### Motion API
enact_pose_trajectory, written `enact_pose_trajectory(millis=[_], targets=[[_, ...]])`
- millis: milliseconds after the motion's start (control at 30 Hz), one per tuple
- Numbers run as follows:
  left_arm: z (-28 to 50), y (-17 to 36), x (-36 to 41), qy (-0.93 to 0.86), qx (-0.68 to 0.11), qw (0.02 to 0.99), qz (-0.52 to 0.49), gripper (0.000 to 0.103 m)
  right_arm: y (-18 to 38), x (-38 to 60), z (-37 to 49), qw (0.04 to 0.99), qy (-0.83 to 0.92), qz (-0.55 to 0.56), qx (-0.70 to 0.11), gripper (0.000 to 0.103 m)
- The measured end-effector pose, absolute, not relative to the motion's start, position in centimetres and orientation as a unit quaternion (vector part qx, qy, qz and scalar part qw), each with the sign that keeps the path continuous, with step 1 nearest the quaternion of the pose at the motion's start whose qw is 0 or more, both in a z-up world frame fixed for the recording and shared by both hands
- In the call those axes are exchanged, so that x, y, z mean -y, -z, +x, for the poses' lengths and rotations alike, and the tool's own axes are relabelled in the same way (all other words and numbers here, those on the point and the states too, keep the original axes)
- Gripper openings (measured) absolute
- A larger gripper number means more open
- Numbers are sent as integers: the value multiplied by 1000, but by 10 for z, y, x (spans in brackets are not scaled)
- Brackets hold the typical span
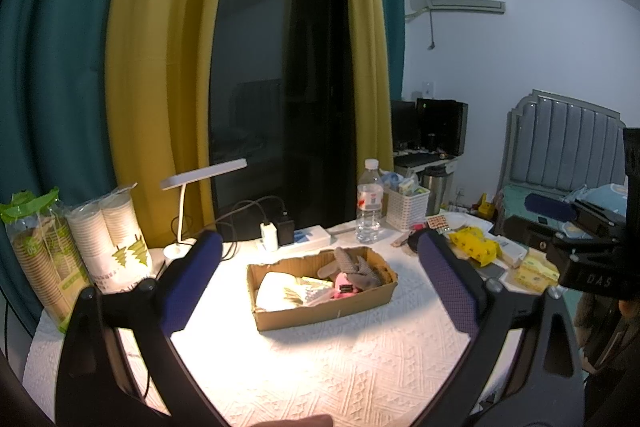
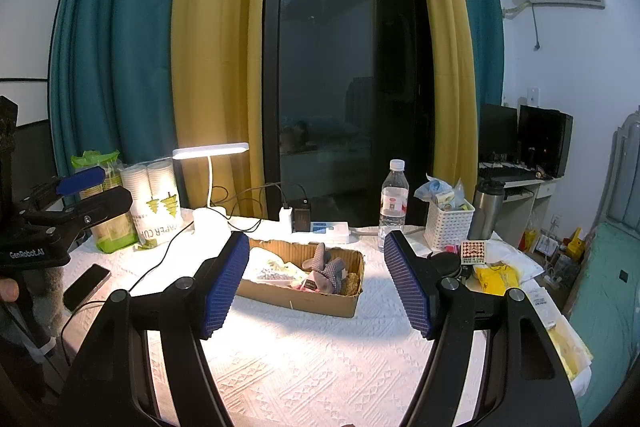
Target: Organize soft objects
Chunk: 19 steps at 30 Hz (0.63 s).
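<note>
both wrist views look forward over the table at the cardboard box (image 1: 322, 294) (image 2: 304, 277) from close by — the left from its left, the right from its right; both share it.

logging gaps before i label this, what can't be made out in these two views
- Brown cardboard box: its floor, hidden in both views under the grey knitted soft toy and pale packets.
- White lattice basket: its contents are too small in both views.
- Dark flat phone: right wrist view only, screen unreadable.
</note>
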<state>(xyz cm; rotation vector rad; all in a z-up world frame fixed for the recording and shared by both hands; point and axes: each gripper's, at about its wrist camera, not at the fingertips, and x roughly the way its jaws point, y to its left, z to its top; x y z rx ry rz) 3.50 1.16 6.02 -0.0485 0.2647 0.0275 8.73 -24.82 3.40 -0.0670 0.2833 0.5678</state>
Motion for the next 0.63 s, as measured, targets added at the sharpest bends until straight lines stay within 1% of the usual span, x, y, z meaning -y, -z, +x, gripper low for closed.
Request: enact_pose_trajectory(millis=[633], targets=[[40,-59,-12,-8,-135,991,-22,99,-30,247,86,949,-281,-36,-141,73]])
